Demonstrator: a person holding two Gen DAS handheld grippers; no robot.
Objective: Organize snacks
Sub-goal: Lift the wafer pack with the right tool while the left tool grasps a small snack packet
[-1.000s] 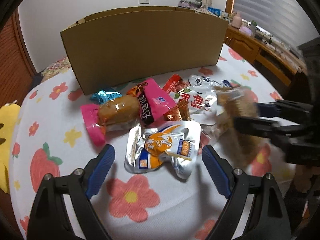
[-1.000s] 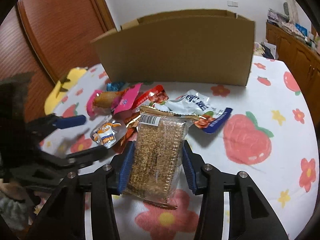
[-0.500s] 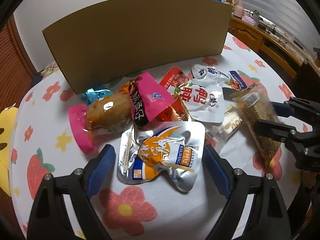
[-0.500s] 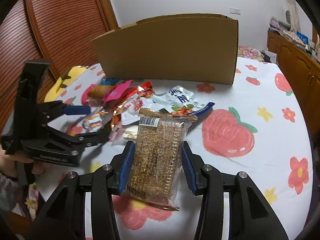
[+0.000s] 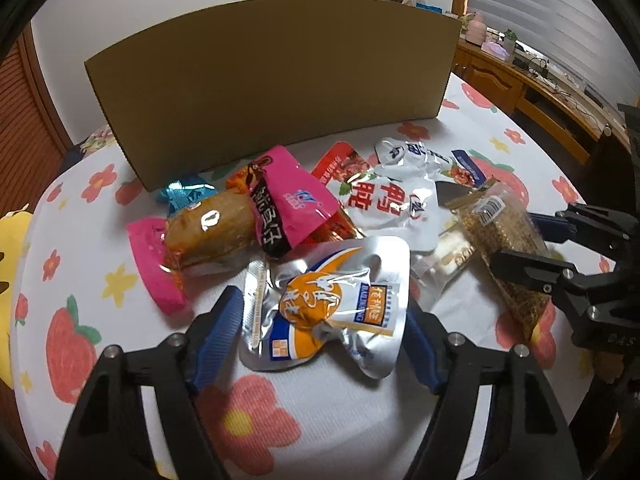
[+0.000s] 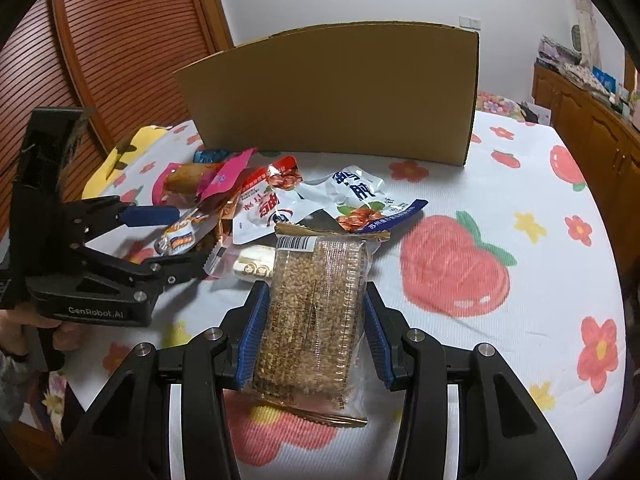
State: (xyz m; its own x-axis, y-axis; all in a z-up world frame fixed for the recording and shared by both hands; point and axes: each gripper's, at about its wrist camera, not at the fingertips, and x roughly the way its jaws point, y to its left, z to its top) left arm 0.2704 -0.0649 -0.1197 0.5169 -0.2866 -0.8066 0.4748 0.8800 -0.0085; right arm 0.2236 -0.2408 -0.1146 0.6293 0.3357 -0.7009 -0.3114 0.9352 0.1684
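Closing left gripper point(image 5: 324, 320) around silver pouch point(image 5: 328, 304) to lift it; right gripper point(image 6: 312, 332) clamped on grain bar point(image 6: 316, 312), ready for far cardboard box point(image 6: 332, 92).

Left tongs point(image 5: 324, 320) closing around silver snack pouch point(image 5: 328, 304).

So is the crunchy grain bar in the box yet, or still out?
Still out. The right gripper is shut on the grain bar packet, holding it in front of the cardboard box, above the flowered tablecloth.
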